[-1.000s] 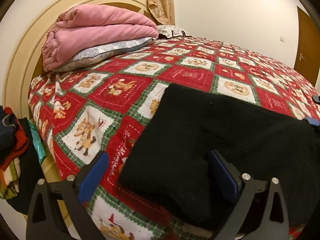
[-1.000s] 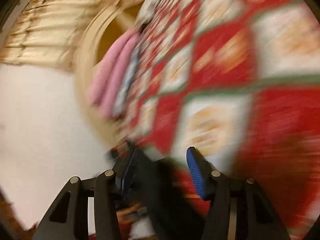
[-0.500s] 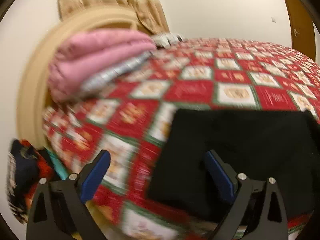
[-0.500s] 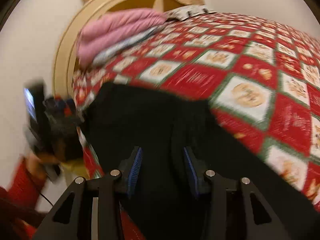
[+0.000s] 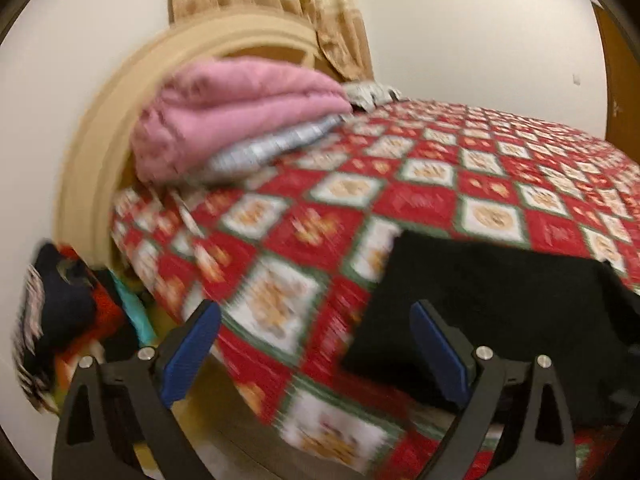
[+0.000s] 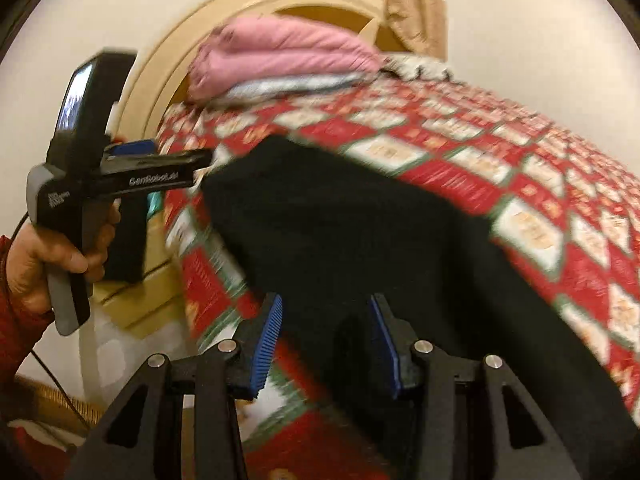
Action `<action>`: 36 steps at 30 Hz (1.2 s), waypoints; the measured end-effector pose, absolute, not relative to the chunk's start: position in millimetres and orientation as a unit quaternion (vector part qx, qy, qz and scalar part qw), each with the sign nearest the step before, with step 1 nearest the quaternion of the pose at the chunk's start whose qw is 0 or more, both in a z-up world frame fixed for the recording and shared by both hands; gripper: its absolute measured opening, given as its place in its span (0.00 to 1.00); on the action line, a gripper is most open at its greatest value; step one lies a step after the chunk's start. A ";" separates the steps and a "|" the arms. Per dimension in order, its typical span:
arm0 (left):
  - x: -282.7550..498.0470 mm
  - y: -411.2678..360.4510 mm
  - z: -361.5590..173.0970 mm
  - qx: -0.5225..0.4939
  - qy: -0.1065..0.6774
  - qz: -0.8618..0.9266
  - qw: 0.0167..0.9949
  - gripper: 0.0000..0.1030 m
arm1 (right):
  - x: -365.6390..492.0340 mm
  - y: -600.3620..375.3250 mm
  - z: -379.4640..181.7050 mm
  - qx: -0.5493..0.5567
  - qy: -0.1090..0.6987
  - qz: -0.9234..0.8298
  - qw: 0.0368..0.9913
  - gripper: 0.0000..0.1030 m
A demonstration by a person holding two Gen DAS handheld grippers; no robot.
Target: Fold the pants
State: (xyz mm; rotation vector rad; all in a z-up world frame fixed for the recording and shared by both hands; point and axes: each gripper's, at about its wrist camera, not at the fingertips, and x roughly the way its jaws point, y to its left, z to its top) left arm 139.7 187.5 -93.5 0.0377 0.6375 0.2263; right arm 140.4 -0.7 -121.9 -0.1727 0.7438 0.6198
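Both cameras have pulled back and risen since half a second ago: my left view now takes in more of the curtain and headboard, and the pants sit lower right in it. My left claw is spread wide, nothing between its blue pads, hanging off the near corner of the bed, beside the left edge of the black cloth and not touching it. My right claw is about half open, the pants showing between its pads; I see no pinch on the fabric, so I call it empty. From the right view I can see the left claw out past the bed's edge. The pants lie on the red patterned quilt as a compact dark block near the front edge, well apart from the pink blanket at the headboard. I judge a fold has just been laid down and released. Next I need both claws on one short edge, closing on the full thickness, to carry it across for the following fold; motion blur hides the hems
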 end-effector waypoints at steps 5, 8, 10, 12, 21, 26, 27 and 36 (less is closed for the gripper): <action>119.5 195.2 -114.4 -0.020 0.336 0.109 0.935 0.93 | 139.5 11.3 -130.2 -0.082 0.381 0.326 0.861 0.46; 116.6 198.1 -112.4 -0.002 0.328 0.131 0.935 0.93 | 142.5 8.2 -112.5 -0.034 0.356 0.350 0.866 0.46; 117.3 198.4 -104.8 0.007 0.314 0.141 0.939 0.92 | 150.6 14.7 -107.4 -0.027 0.346 0.344 0.872 0.46; 118.6 196.5 -97.9 0.002 0.301 0.132 0.944 0.92 | 164.8 26.5 -113.6 -0.025 0.359 0.331 0.872 0.46; 167.9 185.6 -116.6 0.011 0.348 0.127 0.929 0.92 | 174.7 -2.1 -111.2 0.094 0.411 0.349 0.837 0.46; 153.6 156.2 -83.5 0.041 0.294 0.127 0.946 0.92 | 146.8 -104.0 -61.7 0.147 0.321 0.215 0.911 0.76; 151.5 140.7 -75.4 0.047 0.284 0.107 0.952 0.92 | 143.5 -124.7 -55.1 0.149 0.303 0.171 0.926 0.76; 165.0 21.5 -107.9 0.036 0.348 -0.051 0.935 0.92 | 187.7 -302.2 -62.1 0.105 0.337 -0.191 0.916 0.76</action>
